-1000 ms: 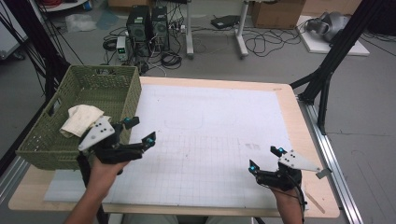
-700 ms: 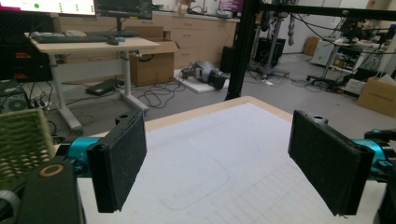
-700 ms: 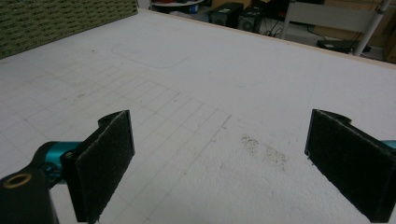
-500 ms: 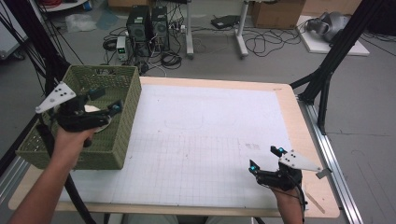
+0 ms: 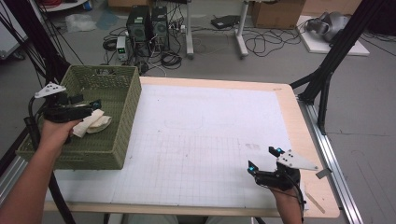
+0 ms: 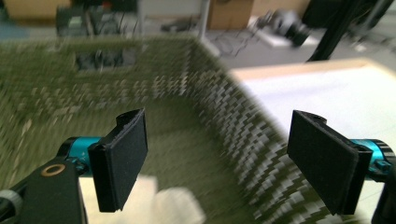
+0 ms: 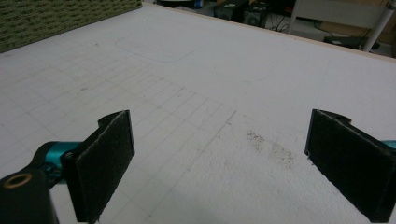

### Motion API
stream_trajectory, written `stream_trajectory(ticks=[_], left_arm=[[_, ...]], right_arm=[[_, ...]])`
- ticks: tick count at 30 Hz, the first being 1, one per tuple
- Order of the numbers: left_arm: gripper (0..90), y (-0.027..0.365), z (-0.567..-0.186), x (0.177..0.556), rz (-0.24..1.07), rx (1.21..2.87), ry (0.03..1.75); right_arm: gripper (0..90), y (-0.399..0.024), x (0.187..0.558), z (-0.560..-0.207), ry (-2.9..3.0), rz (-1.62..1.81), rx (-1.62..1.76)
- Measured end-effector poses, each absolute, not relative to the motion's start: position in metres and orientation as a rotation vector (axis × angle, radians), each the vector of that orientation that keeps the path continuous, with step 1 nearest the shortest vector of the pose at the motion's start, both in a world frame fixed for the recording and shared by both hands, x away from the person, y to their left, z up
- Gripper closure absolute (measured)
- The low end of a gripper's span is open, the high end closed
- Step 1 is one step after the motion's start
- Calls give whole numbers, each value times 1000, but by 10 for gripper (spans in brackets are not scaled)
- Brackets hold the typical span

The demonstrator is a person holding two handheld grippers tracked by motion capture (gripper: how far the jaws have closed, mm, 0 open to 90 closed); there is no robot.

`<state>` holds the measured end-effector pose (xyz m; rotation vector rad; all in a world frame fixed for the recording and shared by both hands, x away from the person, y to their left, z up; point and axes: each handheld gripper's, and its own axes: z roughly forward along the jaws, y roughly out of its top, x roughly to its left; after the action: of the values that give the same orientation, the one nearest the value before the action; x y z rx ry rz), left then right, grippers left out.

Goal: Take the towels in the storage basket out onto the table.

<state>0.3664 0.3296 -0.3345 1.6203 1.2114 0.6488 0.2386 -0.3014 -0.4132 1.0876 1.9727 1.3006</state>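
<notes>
Two grippers, both gaping wide — my left gripper (image 5: 86,106) hovers inside the green basket (image 5: 123,135), above the white cloth (image 5: 95,123); my right gripper (image 5: 264,161) is well apart.

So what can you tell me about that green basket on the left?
The green basket is a rectangular bin of woven, wicker-like material in olive green, with tall sides that flare slightly and a handle slot cut in its far wall. It sits upright on the left end of the table, its left side overhanging the edge. Inside lies a cream folded cloth. The left tongs hang open inside it, just above the cloth; whether they touch the weave is unclear.
</notes>
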Motion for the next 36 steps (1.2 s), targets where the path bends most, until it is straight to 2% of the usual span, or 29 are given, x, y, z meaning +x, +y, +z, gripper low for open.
stream_trajectory(ticks=[9,14,20,25,29,33,34,36], left_arm=[[201,347,-370,397,658,1719,1466],[222,351,-381,403,743,1843,1604],[220,354,-391,407,700,1896,1701],[214,357,-402,410,590,1941,1809],[211,355,-407,412,555,1955,1843],[183,351,-415,415,514,2041,1836],[187,352,-415,415,501,2044,1831],[255,352,-414,415,493,2045,1823]], right_arm=[[74,-303,241,-415,1964,1311,1109],[74,-306,239,-415,1964,1290,1110],[74,-305,238,-416,1974,1282,1111],[74,-304,239,-416,1974,1289,1110],[74,-304,239,-417,1980,1284,1120],[74,-303,239,-417,1991,1281,1129],[74,-303,240,-417,1988,1282,1126],[74,-303,240,-417,1990,1281,1127]])
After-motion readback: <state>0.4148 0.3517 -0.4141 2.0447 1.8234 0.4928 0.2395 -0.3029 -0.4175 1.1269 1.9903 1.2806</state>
